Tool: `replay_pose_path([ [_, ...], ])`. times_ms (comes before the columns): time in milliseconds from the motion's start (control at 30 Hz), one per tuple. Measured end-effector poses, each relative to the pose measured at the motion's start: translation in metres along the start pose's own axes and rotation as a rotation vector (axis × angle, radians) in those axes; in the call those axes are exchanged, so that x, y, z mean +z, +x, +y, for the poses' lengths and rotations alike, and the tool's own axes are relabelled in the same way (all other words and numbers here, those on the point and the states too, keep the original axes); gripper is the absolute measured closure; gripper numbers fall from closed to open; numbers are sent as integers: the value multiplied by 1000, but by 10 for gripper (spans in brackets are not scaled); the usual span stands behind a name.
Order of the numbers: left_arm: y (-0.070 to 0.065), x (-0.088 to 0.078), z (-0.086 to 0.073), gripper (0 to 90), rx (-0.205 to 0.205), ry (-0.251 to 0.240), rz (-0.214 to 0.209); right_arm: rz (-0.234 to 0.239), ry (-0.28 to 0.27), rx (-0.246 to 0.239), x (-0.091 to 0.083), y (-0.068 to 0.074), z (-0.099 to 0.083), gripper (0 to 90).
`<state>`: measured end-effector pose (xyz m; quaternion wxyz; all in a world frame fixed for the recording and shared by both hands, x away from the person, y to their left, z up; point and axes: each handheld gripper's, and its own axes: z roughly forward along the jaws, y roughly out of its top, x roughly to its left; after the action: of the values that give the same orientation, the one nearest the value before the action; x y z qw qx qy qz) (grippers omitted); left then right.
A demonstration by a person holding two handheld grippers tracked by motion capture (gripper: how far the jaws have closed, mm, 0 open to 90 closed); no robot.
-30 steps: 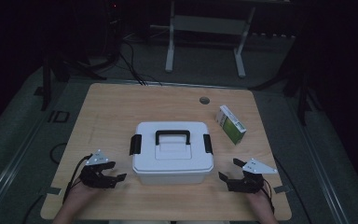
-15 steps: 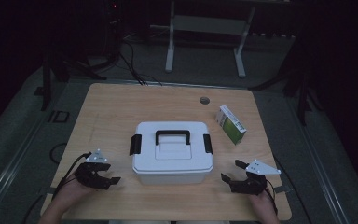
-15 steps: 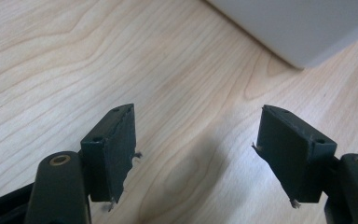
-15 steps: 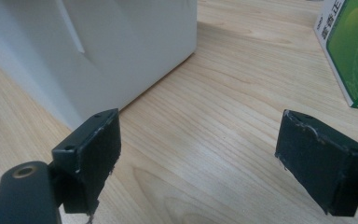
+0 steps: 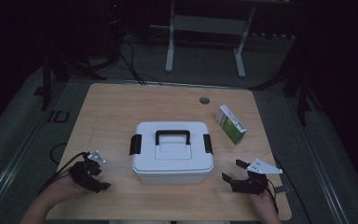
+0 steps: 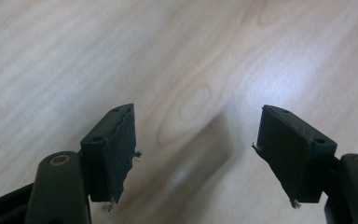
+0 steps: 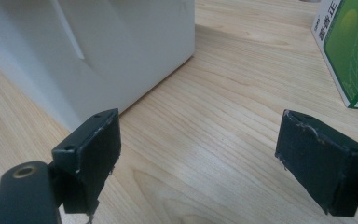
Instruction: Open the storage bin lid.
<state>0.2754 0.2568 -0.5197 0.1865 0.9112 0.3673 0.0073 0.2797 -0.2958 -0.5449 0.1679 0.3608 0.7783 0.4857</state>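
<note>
A white lidded box point(image 5: 172, 154) with a black handle and black side latches stands in the middle of the wooden table point(image 5: 121, 107). To its right, a green and white carton point(image 5: 230, 124) lies nearer the far edge. My left gripper point(image 5: 99, 176) rests near the front left, apart from the box, open over bare wood point(image 6: 198, 116). My right gripper point(image 5: 233, 171) sits at the front right, open and empty point(image 7: 200, 119). It faces the box's corner point(image 7: 121, 46), with the carton point(image 7: 349, 51) farther off.
A round cable hole point(image 5: 204, 100) sits near the table's far edge. Behind the table are a metal stand's legs point(image 5: 170, 51) and floor cables point(image 5: 130, 70). The table's front edge lies just behind both hands.
My left gripper has drawn back slightly to the left, away from the box. The right gripper, box and carton have not moved.
</note>
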Motion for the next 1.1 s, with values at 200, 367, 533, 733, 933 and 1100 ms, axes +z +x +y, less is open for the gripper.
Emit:
replay_pose_path([
  [200, -2, -4, 7, 283, 19, 79, -2, -8, -14, 14, -2, -1, -1, 138],
  [367, -1, -10, 14, 283, 33, 147, 3, -7, -10, 10, -1, -1, -1, 138],
  [533, 0, -16, 22, 283, 46, 245, 19, -7, -15, 7, -1, -1, -1, 138],
  [733, 3, -23, 29, 282, 45, 307, 28, -6, -15, 9, -2, -1, -1, 137],
  [933, 4, -29, 32, 282, 51, 287, 19, -3, -9, 6, -1, -1, -1, 137],
  [1100, 2, -38, 36, 283, 67, 260, 0, -2, -6, 4, -1, -1, -2, 137],
])
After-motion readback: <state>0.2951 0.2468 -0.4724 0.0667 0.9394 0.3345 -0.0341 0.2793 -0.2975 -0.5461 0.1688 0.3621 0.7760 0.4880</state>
